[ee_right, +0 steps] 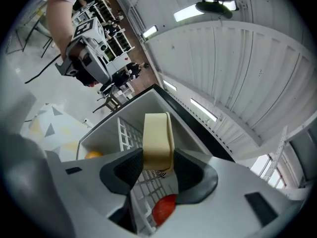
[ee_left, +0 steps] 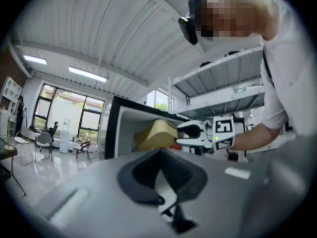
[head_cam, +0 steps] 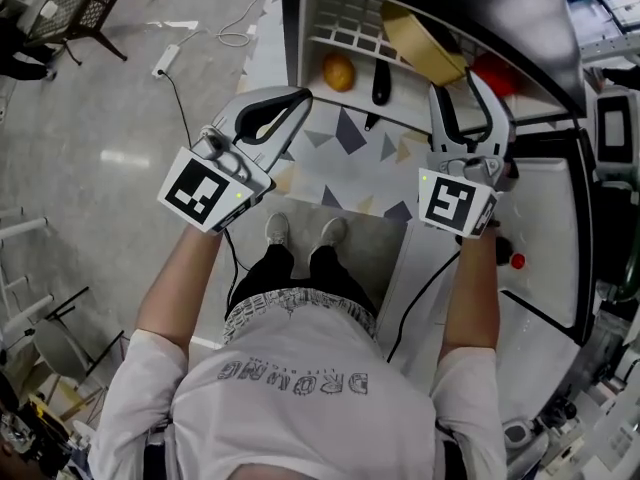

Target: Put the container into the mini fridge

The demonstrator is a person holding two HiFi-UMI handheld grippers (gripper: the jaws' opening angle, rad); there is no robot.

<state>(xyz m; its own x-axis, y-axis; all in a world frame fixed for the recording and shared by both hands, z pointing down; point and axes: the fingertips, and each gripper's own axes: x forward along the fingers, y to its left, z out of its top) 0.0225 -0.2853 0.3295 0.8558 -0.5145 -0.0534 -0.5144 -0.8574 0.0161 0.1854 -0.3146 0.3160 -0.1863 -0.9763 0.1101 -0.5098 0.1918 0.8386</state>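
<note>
The black mini fridge [head_cam: 520,18] stands open in front of me, its white inside showing. My right gripper [head_cam: 458,86] is shut on a tan container [head_cam: 425,48], held tilted at the fridge opening above the wire shelf [ee_right: 126,138]. In the right gripper view the container [ee_right: 157,140] sits squeezed between both black pads [ee_right: 124,170]. My left gripper [head_cam: 292,103] hovers to the left of the fridge's front, shut with nothing in it; its pads [ee_left: 148,172] meet in the left gripper view, which also shows the container [ee_left: 156,134].
Inside the fridge lie an orange [head_cam: 338,71], a red fruit [ee_right: 163,208] and a dark utensil [head_cam: 380,83]. The open door [head_cam: 545,258] swings out at the right. A patterned mat [head_cam: 350,158] covers the floor by my feet. A power strip [head_cam: 163,60] lies far left.
</note>
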